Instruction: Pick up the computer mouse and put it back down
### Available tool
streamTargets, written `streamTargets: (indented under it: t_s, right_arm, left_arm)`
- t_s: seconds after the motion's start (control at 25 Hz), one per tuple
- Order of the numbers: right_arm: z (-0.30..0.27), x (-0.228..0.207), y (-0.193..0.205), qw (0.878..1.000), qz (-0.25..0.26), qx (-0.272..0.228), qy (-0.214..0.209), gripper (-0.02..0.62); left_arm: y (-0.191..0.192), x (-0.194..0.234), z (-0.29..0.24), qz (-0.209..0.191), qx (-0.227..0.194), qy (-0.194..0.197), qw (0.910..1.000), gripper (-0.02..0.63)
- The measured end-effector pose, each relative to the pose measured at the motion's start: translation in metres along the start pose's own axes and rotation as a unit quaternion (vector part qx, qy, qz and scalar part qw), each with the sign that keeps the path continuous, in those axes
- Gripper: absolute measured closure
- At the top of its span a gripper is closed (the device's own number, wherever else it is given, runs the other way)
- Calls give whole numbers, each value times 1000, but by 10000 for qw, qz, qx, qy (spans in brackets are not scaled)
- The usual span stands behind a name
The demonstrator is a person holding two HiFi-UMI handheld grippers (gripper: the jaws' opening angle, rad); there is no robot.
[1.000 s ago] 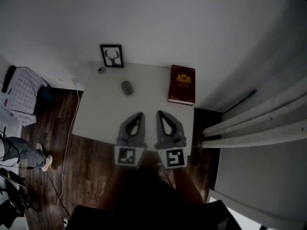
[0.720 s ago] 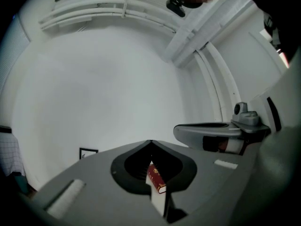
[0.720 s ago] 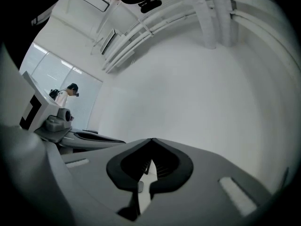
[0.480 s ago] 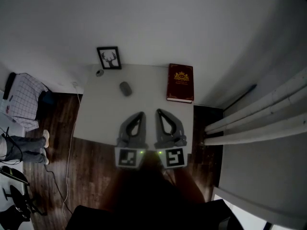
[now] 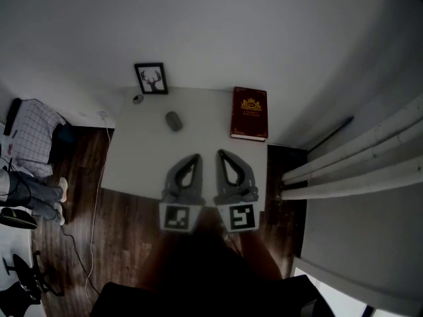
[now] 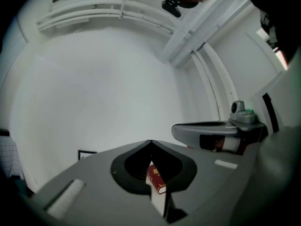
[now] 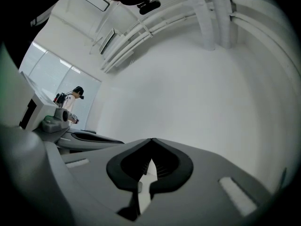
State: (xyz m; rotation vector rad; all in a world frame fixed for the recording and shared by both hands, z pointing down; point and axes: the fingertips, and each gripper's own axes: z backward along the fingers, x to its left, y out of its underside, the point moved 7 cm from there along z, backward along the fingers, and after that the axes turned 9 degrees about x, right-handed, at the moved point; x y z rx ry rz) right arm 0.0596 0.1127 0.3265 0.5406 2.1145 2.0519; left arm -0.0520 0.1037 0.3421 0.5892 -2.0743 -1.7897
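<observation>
A small grey computer mouse (image 5: 174,121) lies on the white table (image 5: 139,157), toward its far half. My left gripper (image 5: 196,156) and right gripper (image 5: 219,154) hover side by side over the table's near edge, both shut and empty, tips pointing toward the wall. The mouse sits well beyond the left gripper's tip, apart from it. In the left gripper view the jaws meet at the tips (image 6: 150,141) with nothing between them. The right gripper view shows the same closed tips (image 7: 151,140); the mouse is not seen there.
A dark red book (image 5: 250,113) lies at the table's far right; it also shows through the left jaws' gap (image 6: 155,178). A framed deer picture (image 5: 151,78) leans on the wall, a small round object (image 5: 137,98) beside it. A cable (image 5: 99,170) trails down the left. Pipes (image 5: 344,170) run along the right.
Both grippers have stayed where they were, shut. The head view shifted slightly. A person's legs at the far left edge have moved.
</observation>
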Motion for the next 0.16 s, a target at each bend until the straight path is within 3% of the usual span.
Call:
streamTargets:
  t_s: [0.16]
  right_arm:
    - [2,2,-1,10000,-50,-71,-20,586]
  left_arm:
    - [-2,0,2,-70,-109,-24,9999,606]
